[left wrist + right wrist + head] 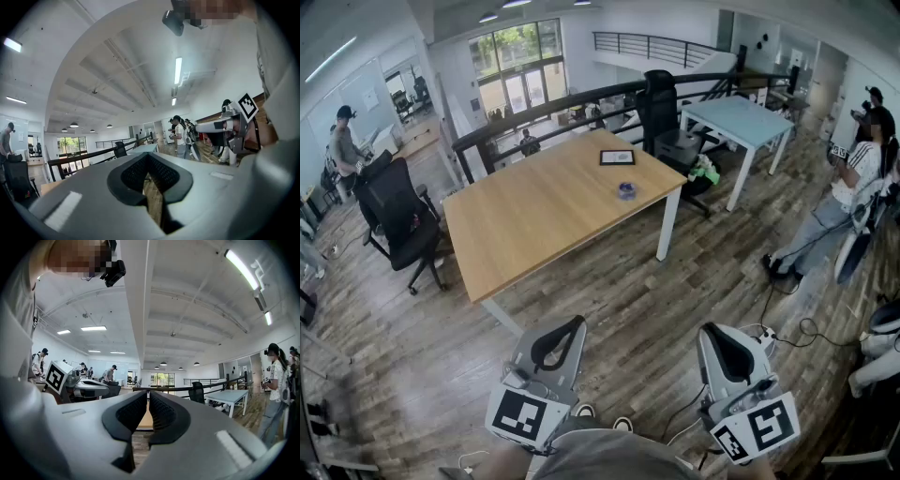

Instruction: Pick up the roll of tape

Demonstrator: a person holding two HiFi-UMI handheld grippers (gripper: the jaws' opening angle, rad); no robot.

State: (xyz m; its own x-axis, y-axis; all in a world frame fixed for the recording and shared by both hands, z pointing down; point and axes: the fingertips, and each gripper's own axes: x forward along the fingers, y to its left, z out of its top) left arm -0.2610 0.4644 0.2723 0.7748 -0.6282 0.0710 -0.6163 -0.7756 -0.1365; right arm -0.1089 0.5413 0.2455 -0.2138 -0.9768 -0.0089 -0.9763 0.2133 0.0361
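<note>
Down by the person's waist both claws point level. The left gripper (577,323) is clenched on nothing, and the right gripper (709,330) is likewise drawn together and empty. Across bare floor stands the wooden table (534,216). The roll of tape (626,190) sits near its far right end, seemingly flat, well ahead of both claws and roughly between them. I'd judge the left a touch nearer.

The rectangular light-wood counter (534,216) has a smooth, matt top. The grey-brown plank floor (694,281) looks like worn wood. The left claw (149,159) and right claw (148,397) are matt grey plastic with black ribbed pads (162,411).
</note>
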